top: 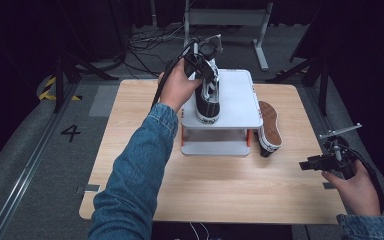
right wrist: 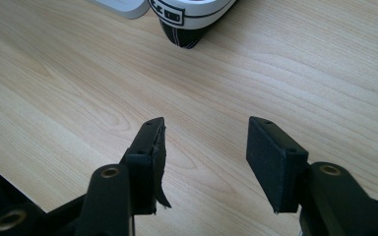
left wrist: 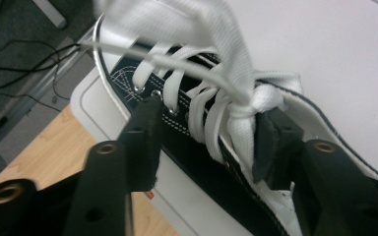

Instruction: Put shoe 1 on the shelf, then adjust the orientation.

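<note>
A black high-top sneaker (top: 207, 102) with white laces (left wrist: 226, 93) stands upright on the top shelf of a white two-tier stand (top: 237, 100). My left gripper (top: 206, 70) reaches down onto it from the left. Its jaws are open and straddle the laced upper of the sneaker (left wrist: 197, 157), with the lace knot between the pads (left wrist: 145, 142). A second sneaker (top: 270, 127) lies on its side, brown sole up, against the stand's right edge. My right gripper (right wrist: 204, 147) hovers open above bare wood at the table's right, with the second sneaker's heel (right wrist: 187, 19) ahead of it.
The wooden table (top: 220, 190) has free room in front of the stand and at the left. A corner of the stand (right wrist: 123, 6) lies beyond the right gripper (top: 307, 164). Cables and metal frame legs (top: 260, 45) stand on the floor behind the table.
</note>
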`<state>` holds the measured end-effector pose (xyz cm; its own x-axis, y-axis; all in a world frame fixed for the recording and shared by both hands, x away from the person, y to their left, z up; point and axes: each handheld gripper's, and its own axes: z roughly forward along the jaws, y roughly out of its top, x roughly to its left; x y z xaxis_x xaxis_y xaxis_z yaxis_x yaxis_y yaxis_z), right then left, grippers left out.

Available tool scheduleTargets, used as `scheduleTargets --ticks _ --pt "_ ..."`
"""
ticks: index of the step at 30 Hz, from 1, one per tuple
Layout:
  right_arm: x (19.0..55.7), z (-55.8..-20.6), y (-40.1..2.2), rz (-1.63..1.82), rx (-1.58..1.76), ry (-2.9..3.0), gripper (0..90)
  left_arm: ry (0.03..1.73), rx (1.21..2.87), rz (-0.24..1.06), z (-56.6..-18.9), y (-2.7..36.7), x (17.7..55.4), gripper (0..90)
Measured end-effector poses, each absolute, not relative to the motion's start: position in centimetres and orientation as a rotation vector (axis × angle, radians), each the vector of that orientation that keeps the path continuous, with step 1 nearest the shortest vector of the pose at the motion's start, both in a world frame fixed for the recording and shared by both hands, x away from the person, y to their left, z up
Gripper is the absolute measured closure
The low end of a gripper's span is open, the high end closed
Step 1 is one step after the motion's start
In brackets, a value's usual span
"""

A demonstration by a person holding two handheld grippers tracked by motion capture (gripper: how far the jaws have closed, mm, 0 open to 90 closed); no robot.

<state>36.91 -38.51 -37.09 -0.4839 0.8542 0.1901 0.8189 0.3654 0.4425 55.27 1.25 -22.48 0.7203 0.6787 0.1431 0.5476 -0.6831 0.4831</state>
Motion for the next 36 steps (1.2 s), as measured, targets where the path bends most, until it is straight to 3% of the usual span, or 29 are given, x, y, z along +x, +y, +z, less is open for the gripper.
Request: scheduleTargets --ticks 11,17,28,36 --pt "37.3 -37.3 -38.1 0.747 1.559 2.545 49.3 0.902 2.428 0.299 -19.3 4.7 50.9 46.7" --pt "37.8 -37.1 -37.7 0.746 1.54 2.542 48.9 0.875 2.403 0.32 -18.9 7.5 46.9 46.0" --pt "39.4 -35.9 -37.2 0.791 1.452 2.544 52.7 0.789 2.429 0.141 -22.8 12.8 42.2 46.2" --pt "41.0 -35.1 -37.3 0.838 1.397 2.539 57.2 0.845 2.366 0.109 -26.0 15.9 39.9 43.0"
